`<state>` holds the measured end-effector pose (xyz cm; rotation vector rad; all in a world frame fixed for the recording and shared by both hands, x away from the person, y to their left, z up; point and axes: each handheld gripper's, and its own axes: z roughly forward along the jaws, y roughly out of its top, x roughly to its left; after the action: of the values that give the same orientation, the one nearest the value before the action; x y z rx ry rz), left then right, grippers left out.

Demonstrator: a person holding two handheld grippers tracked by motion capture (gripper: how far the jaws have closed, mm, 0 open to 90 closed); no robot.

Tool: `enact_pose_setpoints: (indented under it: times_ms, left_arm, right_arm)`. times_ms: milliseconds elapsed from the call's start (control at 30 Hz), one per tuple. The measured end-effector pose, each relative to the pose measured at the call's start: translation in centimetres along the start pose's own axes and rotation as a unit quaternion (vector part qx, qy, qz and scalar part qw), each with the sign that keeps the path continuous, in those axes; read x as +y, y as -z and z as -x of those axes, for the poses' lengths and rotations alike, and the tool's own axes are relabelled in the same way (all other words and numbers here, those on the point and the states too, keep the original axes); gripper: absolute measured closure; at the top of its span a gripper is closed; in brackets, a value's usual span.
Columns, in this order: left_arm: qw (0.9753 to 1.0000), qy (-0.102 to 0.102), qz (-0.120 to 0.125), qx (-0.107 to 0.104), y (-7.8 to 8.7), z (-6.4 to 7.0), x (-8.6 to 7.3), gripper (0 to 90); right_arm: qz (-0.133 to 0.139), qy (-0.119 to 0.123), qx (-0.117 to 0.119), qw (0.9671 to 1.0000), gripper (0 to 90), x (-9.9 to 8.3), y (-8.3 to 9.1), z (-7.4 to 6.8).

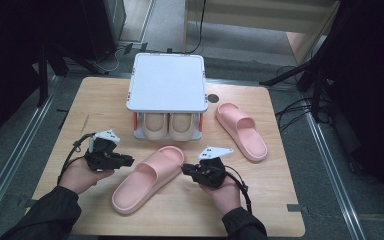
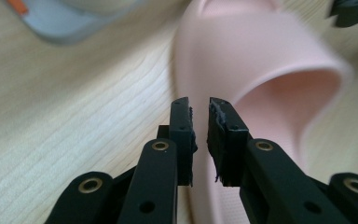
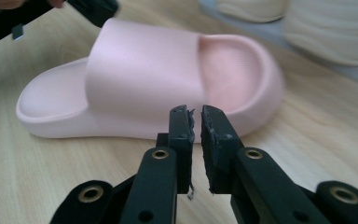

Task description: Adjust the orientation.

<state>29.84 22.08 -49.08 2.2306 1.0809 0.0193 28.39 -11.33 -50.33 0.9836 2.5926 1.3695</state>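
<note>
— Where's the slipper?
— The near pink slipper (image 1: 148, 178) lies in front of the shoe rack (image 1: 167, 82), between my grippers.
— And those?
— My left gripper (image 1: 130, 161) and right gripper (image 1: 185, 169) flank it, jaws nearly closed, empty.

Both forearms come in from the table's near edge in dark sleeves, each hand gripping its tool from below. The left gripper (image 1: 129, 161) points right, the right gripper (image 1: 185, 170) points left (tips facing each other, well apart). Each pair of jaws stands nearly closed, a thin slit between the pads, holding nothing.
</note>
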Motion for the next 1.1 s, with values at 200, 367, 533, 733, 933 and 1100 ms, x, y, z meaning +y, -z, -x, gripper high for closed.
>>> enact_pose_setpoints:
  times_ms: [200,367,533,733,933,1100]
  left_arm:
    - [0.9999,0.008,-0.007,-0.011,-1.3,0.0,0.2,79.1]
    - [0.9997,0.016,-0.009,-0.015,-1.3,0.2,-0.1,78.5]
    - [0.9996,0.020,-0.008,-0.016,-1.2,0.7,-0.5,77.7]
    - [0.9995,0.027,-0.002,-0.019,-1.2,1.3,-0.7,77.9]
    - [0.9993,0.032,-0.001,-0.021,-1.3,1.7,-0.6,79.4]
    - [0.9991,0.032,-0.003,-0.027,-1.3,1.9,-0.7,78.4]
  right_arm:
    - [-0.024,0.006,0.025,0.9994,85.9,0.0,-2.1,-1.2]
    - [-0.026,0.004,0.021,0.9994,85.6,0.2,-2.8,-1.0]
    - [-0.024,0.007,0.013,0.9996,84.2,0.5,-3.1,-0.7]
    - [-0.028,0.000,0.001,0.9996,84.4,1.2,-3.5,-0.3]
    - [-0.035,0.000,-0.006,0.9994,84.4,1.8,-3.8,0.1]
    - [-0.030,0.001,-0.005,0.9995,84.3,1.9,-4.0,0.5]
